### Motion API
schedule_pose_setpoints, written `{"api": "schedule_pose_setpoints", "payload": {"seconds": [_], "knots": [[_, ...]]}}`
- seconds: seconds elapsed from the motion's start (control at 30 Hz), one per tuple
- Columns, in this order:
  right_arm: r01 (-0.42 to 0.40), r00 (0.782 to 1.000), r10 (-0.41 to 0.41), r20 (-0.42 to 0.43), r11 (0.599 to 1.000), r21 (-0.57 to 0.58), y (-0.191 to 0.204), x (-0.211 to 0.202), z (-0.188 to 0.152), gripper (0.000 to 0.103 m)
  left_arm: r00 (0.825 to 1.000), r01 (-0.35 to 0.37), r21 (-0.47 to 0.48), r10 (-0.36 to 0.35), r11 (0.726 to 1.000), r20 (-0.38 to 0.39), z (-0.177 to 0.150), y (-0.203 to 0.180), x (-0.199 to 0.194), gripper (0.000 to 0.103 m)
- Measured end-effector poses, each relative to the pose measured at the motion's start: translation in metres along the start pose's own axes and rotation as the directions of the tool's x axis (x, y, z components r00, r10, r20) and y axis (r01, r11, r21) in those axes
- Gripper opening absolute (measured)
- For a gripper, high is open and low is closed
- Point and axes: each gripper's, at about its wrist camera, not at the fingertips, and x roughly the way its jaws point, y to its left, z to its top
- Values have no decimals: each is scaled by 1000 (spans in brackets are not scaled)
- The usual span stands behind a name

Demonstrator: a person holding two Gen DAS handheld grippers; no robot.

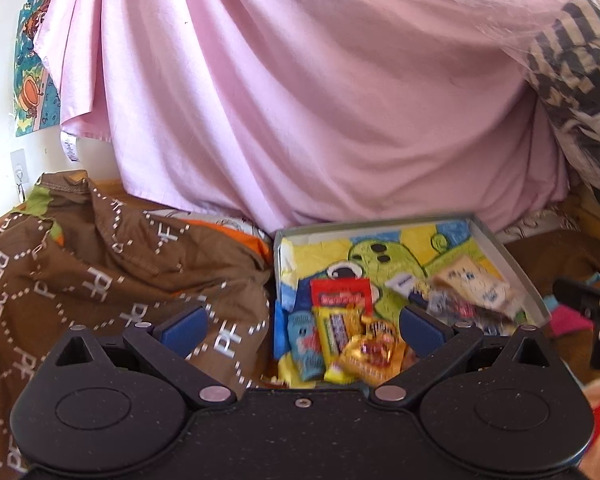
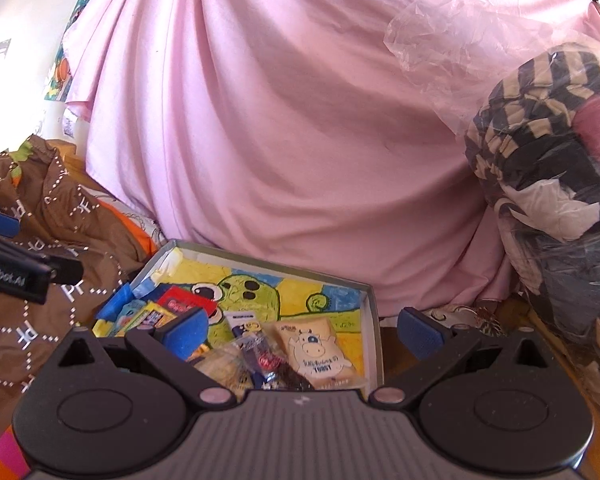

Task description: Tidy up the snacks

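1. The snacks lie in a shallow box (image 1: 512, 260) whose floor bears a painted green cartoon creature; it sits just ahead of both claws.
2. Ahead of the left claw (image 1: 300, 326), between its spread fingers, are a red packet (image 1: 340, 292), a yellow candy bar (image 1: 334, 330), a gold-wrapped sweet (image 1: 374, 354) and a light blue packet (image 1: 306, 338), bunched in the box's near left corner.
3. Ahead of the right claw (image 2: 302, 334) lies a cream toast packet with a cow drawing (image 2: 320, 350), beside a crinkly dark wrapper (image 2: 270, 360) and a pale round biscuit packet (image 2: 224, 364) (its print is too blurred to read).
4. The left claw is spread wide and holds nothing; its blue pads (image 1: 182, 326) stand well apart.
5. The right claw is likewise wide and empty, its left pad over the box and its right pad past the box's right wall.
6. Left of the box lies brown patterned cloth (image 1: 100, 280).
7. Beyond both claws hangs a pink sheet (image 1: 320, 100).
8. To the far right sits a clear bag of clothes (image 2: 552, 200).
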Motion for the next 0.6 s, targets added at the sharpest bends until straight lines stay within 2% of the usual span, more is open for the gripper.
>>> {"api": "schedule_pose_setpoints", "payload": {"seconds": [0.37, 0.5, 0.6], "knots": [[-15, 998, 16, -57, 1000, 6, 20, -68, 5, 103, 998, 30, -59, -33, 998, -49, -19, 11, -67, 102], [-15, 998, 15, -55, 1000, 2, 32, -97, 4, 103, 998, 37, -77, -40, 996, -40, -22, 14, -99, 102], [-11, 999, 13, -49, 998, 56, 35, -118, 1, 103, 999, 40, -100, -41, 994, -7, -19, 17, -127, 102]]}}
